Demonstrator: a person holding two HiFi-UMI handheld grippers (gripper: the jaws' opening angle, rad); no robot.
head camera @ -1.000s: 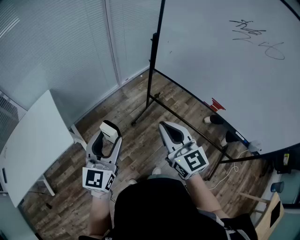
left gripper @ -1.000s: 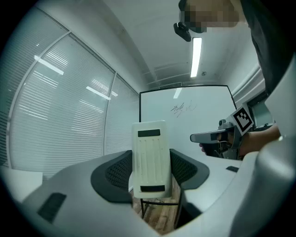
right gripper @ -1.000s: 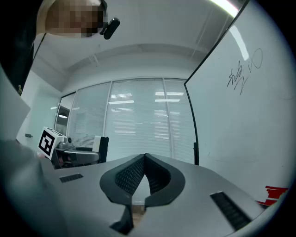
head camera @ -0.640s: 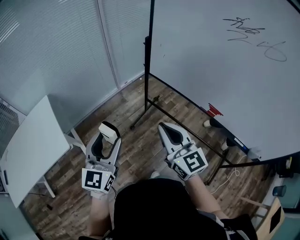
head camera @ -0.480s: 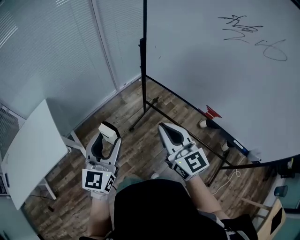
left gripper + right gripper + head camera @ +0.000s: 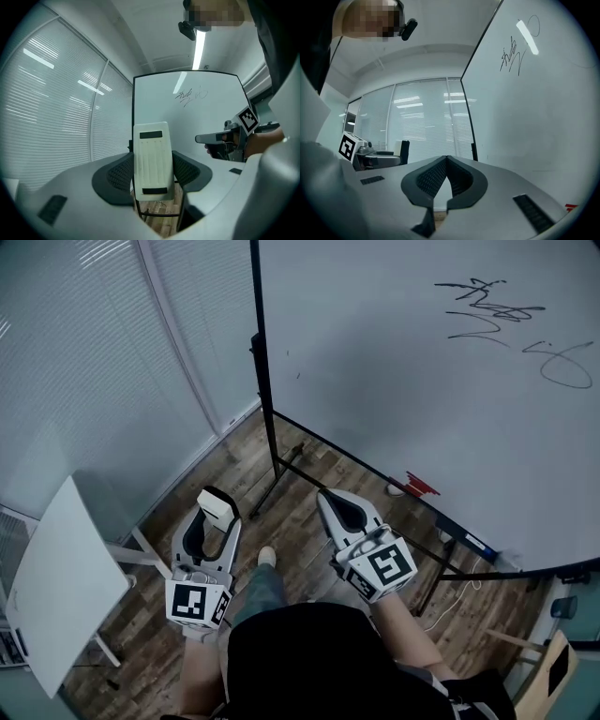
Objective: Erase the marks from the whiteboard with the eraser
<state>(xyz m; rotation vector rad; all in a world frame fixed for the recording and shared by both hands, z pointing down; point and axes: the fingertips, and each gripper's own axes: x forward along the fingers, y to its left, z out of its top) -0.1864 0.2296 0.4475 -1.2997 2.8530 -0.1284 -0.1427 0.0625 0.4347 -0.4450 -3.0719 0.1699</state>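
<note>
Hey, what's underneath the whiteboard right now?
Under the whiteboard I can see its black stand resting on the wooden floor. The board covers whatever lies on the floor farther behind it, so I can't tell what's there.

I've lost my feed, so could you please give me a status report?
Left gripper shut on eraser; right gripper shut, empty. Whiteboard marks untouched. Nothing blocking.

Wood floor [image 6: 292, 514]: whiteboard stand [image 6: 265, 381], white table [image 6: 64, 589] standing on it.
</note>
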